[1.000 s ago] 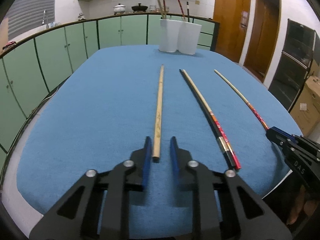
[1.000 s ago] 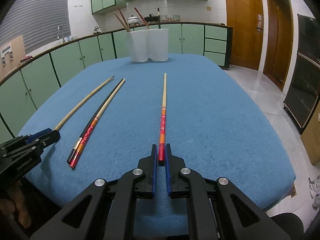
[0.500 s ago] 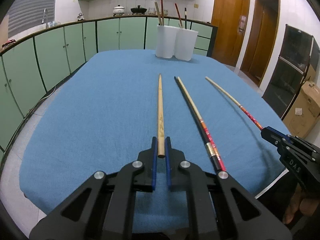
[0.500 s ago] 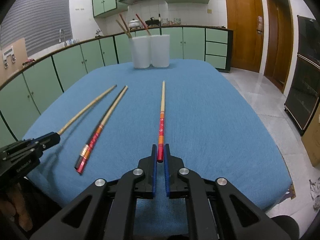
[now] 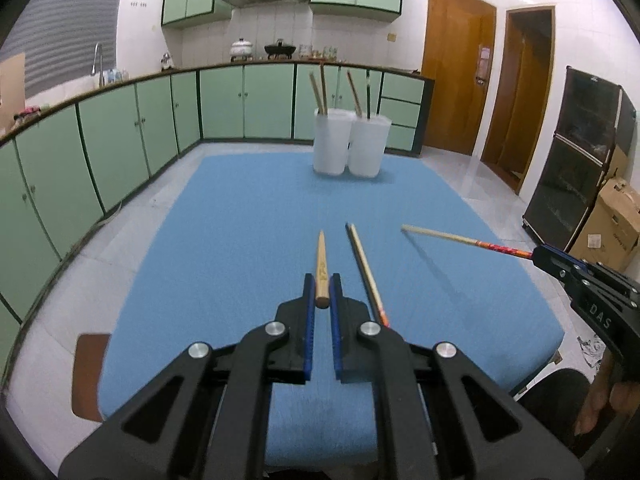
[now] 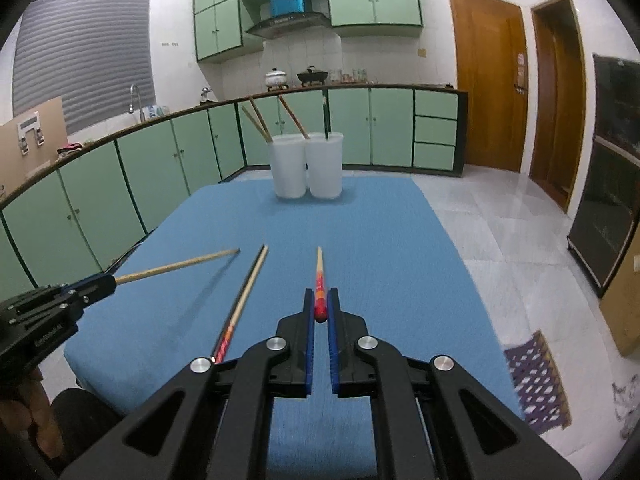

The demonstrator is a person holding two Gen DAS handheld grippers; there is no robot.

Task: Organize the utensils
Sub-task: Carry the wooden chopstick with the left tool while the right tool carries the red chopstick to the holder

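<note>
My left gripper [image 5: 321, 285] is shut on a plain wooden chopstick [image 5: 321, 268] and holds it lifted above the blue table [image 5: 224, 264]. My right gripper [image 6: 320, 300] is shut on a red-handled chopstick [image 6: 319, 280], also lifted. The right gripper and its chopstick [image 5: 460, 239] show at the right of the left wrist view; the left gripper with its chopstick [image 6: 176, 266] shows at the left of the right wrist view. A pair of chopsticks, one black and one red-handled [image 5: 366, 268], lies on the cloth between them [image 6: 242, 300]. Two white holders [image 5: 350, 146] with chopsticks stand at the far end [image 6: 308, 166].
Green cabinets [image 5: 120, 144] run along the left and back. A tiled floor [image 6: 512, 240], wooden doors and a dark cabinet [image 5: 576, 160] are to the right. A cardboard box [image 5: 608, 224] stands by it. A brown stool [image 5: 86, 368] sits at the table's left near corner.
Both grippers have risen with their chopsticks, which were resting on the cloth a second ago. The left gripper closed on the wooden chopstick during that second.
</note>
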